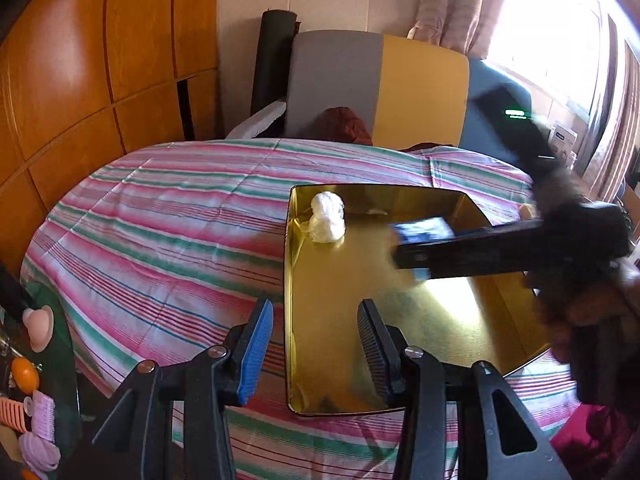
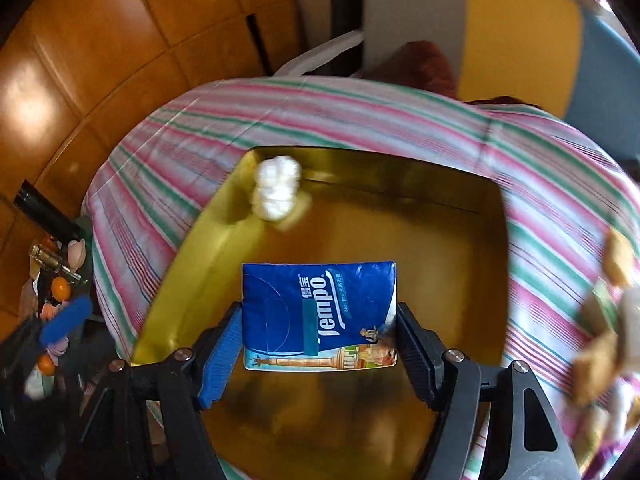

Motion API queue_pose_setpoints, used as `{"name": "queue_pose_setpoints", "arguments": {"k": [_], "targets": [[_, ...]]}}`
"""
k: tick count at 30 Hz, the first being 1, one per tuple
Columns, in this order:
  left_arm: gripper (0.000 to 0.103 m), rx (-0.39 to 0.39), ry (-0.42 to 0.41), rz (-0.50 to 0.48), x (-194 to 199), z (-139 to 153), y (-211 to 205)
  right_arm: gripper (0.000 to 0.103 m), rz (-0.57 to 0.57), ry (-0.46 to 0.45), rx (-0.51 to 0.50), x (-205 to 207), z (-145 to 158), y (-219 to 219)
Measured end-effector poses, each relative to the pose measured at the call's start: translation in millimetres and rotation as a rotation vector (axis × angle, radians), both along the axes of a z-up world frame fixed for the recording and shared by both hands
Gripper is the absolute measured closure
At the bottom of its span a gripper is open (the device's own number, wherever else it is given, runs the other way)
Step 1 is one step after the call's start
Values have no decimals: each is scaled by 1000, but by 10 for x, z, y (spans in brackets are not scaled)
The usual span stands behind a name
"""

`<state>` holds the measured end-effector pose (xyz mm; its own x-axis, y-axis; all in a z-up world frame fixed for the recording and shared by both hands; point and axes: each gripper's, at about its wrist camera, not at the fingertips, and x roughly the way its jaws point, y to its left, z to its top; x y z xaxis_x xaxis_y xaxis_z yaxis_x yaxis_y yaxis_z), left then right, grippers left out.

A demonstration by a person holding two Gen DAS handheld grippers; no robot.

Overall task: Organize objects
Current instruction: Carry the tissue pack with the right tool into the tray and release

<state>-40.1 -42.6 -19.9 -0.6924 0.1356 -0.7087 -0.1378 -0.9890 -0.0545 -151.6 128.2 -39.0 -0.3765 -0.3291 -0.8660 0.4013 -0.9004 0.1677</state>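
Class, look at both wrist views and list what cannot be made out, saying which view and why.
- Left wrist view: the tissue pack in the right gripper is motion-blurred and partly covered by its fingers.
- Right wrist view: brownish items on the striped cloth are blurred and edge-distorted; unidentifiable.
- Both views: the gold tray's near corners hide behind gripper frames.

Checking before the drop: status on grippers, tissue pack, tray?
Right gripper shut on tissue pack, over gold tray. Left gripper straddles tray's left rim, grip unclear. White wad in far corner; centre clear.
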Motion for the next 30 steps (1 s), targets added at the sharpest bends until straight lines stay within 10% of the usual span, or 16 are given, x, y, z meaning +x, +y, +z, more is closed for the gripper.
{"name": "queue_pose_setpoints", "arguments": {"k": [14,30], "targets": [[59,12,-48,42,-96,-162,-137,16,28,-35,-89,-389,-270,-603],[59,-8,-44,-27,-5,-165,103,3,-120,44,-107,286,88,696]]}}
